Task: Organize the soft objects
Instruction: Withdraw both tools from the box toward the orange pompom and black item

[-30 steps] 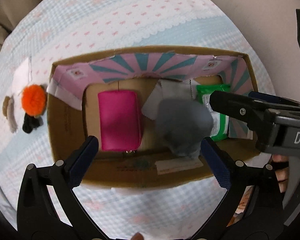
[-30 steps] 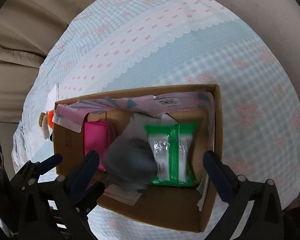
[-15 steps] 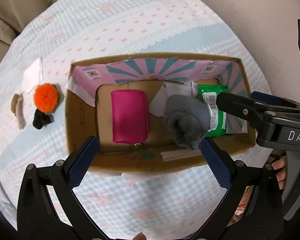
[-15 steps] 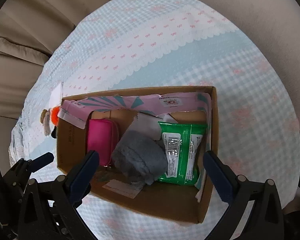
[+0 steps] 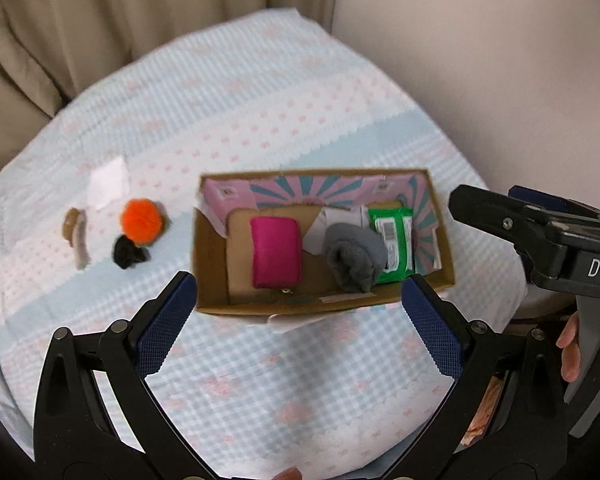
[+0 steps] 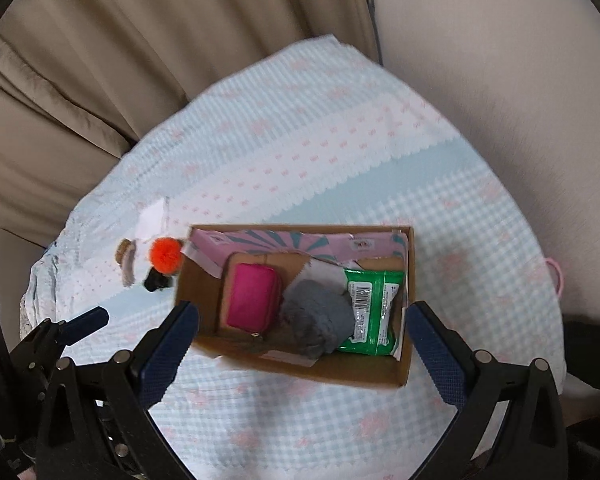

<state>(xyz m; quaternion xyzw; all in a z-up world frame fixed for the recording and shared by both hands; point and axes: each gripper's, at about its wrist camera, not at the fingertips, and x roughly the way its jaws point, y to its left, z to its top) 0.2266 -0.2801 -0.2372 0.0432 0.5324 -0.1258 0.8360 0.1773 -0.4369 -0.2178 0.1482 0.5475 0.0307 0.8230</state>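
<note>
Both tools hung high over the counter (image 5: 260,380), and both were empty: the left tool (image 5: 300,320) had its blue-padded jaws spread wide with nothing between them, and the right tool (image 6: 302,338) was splayed just as wide, gripping nothing. Straight ahead of the left tool, just past its fingertips, sat the cardboard box (image 5: 212,264), open on top, with a pink-and-teal patterned flap along its far wall. Inside, toward the left finger, lay the pink pouch (image 5: 275,251) flat on the box floor; toward the right finger sat the grey fuzzy bundle (image 5: 354,258), pressed up against the green wipes packet (image 5: 394,248) at the box's right end, with a white cloth (image 5: 332,220) peeking out behind the grey one. From the right tool, the same box sat dead ahead between the fingers, the grey bundle in the middle overlapping the wipes. Well off to the left of the box, outside it on the checked tablecloth, waited the orange pompom (image 5: 141,220), a black fuzzy piece (image 5: 129,255) touching it on the near side, a beige strip (image 5: 76,236) farther left, and a white slip (image 5: 108,184) beyond them.
</note>
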